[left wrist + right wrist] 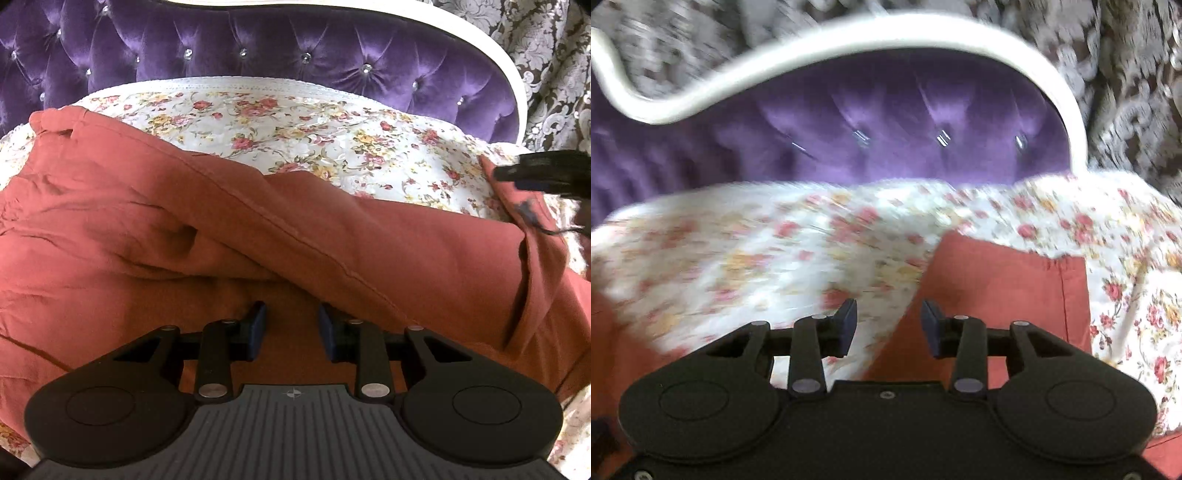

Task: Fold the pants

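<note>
Rust-red pants lie across a floral bedspread, one leg folded diagonally over the other. My left gripper is open, low over the pants, with nothing between its blue pads. My right gripper is open and empty above the edge of a pant leg end. It also shows as a dark shape in the left wrist view, at the far right by the leg's hem. The right wrist view is blurred by motion.
A purple tufted headboard with a white frame stands behind the bed. A patterned grey-and-brown wall is at the right. The bedspread also shows in the right wrist view.
</note>
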Available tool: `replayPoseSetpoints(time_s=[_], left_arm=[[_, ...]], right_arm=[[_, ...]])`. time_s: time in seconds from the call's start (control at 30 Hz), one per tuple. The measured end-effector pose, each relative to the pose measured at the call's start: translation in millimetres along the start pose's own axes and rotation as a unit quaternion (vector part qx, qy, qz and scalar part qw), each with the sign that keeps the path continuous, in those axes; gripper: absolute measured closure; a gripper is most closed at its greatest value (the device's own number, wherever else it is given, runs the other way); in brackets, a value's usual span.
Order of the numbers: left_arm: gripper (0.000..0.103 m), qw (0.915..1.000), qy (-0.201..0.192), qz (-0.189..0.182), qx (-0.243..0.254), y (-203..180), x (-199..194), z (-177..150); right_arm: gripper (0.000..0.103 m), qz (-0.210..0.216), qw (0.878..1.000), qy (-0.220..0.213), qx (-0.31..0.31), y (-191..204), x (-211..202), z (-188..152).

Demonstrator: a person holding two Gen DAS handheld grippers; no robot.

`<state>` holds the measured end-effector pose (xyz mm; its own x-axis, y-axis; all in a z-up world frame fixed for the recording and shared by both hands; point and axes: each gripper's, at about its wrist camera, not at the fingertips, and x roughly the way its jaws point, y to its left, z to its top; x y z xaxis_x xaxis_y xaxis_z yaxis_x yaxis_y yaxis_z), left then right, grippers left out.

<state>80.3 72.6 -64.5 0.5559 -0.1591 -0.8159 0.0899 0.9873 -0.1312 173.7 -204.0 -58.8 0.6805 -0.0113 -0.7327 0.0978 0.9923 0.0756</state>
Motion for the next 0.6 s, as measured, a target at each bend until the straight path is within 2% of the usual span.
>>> replayPoseSetpoints(time_s=[0.1,0.17,0.2,0.27,0.4,0.5,0.6], left_arm=[[0.073,0.9999,-0.001,-0.009,-0.014,5,0,0],[0.073,0.9998,-0.002,-0.011,-0.017,6,0,-1],[0.073,0.9998,-0.002,-0.01,-0.017,6,0,-1],[0.073,0.9999,-0.003,-0.006,-0.013,3,-1,-1],[0.073,1.0,-0.006,-0.002,-0.006,2,-1,-2],[0.073,1.0,-0.006,0.0,-0.006,1,-1,-3],[0.073,0.9999,-0.008,0.008,0.002,-3,-1,-4]], right_arm=[[0.055,-0.054,0.998,0.045,0.007,1,27,-1],[0.074,-0.073,0.997,0.031,0.002,0,22,-6],[0.098,-0.071,0.997,0.031,0.006,-2,18,-6],[0.098,-0.05,0.998,0.02,0.035,-15,3,-7],[0.097,-0.047,0.994,-0.052,0.078,-46,-61,-8],[0.097,-0.054,0.987,-0.089,0.122,-80,-113,-25],[0.097,-0.078,0.98,-0.103,0.148,-107,-152,-54]])
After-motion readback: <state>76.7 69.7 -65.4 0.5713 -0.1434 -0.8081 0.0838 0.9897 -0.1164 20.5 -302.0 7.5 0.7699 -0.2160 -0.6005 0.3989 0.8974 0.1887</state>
